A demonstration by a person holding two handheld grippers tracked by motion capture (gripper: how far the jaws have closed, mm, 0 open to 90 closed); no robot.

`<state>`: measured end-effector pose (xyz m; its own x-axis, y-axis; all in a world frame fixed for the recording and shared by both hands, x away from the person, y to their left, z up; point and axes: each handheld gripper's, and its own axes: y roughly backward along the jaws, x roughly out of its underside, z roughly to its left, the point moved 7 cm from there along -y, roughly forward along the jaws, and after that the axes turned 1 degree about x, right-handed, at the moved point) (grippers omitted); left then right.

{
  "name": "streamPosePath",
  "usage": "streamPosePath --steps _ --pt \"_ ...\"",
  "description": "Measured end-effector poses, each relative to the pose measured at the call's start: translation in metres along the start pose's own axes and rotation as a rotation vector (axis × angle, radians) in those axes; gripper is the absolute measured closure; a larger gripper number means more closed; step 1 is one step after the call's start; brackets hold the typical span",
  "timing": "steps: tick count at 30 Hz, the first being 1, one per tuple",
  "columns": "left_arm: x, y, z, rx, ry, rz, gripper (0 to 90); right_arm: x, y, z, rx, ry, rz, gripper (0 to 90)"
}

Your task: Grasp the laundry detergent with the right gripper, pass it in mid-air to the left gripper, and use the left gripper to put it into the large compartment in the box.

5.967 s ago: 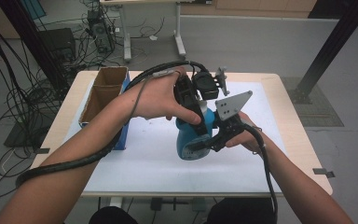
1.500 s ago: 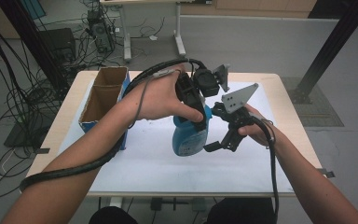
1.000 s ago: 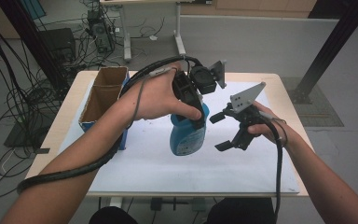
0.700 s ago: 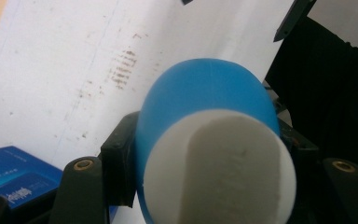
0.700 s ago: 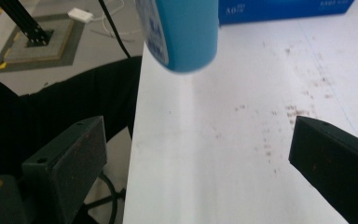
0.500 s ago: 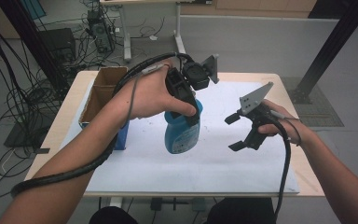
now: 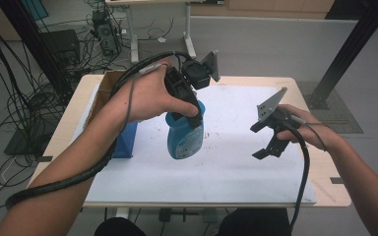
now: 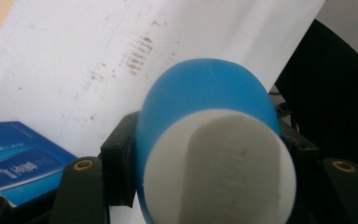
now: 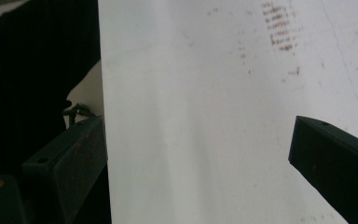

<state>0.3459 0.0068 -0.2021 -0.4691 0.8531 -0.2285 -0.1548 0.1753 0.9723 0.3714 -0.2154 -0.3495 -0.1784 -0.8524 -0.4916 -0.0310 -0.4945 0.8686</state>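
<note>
- We have the blue bottle (image 7: 184,136) hanging neck-up in the left gripper (image 7: 189,118), lifted clear above the middle of the tabletop (image 7: 295,191), over its white sheet (image 7: 226,162).
- The jaws clamp it high on the shoulder; the white cap (image 8: 219,168) sits between them in the left gripper view.
- The right gripper (image 7: 268,140) hangs released toward the right edge, holding nothing.
- We judge it rigid, smooth plastic — likely slippery, and bottom-heavy if full — so a second hold on the lower body would steady it.
</note>
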Motion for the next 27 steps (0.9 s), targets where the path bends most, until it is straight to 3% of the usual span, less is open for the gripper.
streamPosePath --steps 3,9,15,19,27 --pt "0.003 0.001 0.004 0.001 0.015 -0.002 37.9 0.007 -0.001 -0.006 0.013 -0.03 0.066 4.8" --pt "0.007 0.005 0.01 -0.008 0.043 -0.005 37.8 0.019 -0.002 -0.015 0.05 -0.062 0.156 4.9" --pt "0.007 0.011 0.016 -0.021 0.069 -0.009 37.8 0.028 -0.006 -0.022 0.084 -0.126 0.233 5.0" --pt "0.008 0.016 0.021 -0.023 0.099 -0.022 37.8 0.031 -0.006 -0.029 0.112 -0.153 0.257 4.8" --pt "0.015 0.028 0.041 -0.06 0.189 -0.037 37.8 0.035 -0.007 -0.037 0.114 -0.201 0.274 4.8"
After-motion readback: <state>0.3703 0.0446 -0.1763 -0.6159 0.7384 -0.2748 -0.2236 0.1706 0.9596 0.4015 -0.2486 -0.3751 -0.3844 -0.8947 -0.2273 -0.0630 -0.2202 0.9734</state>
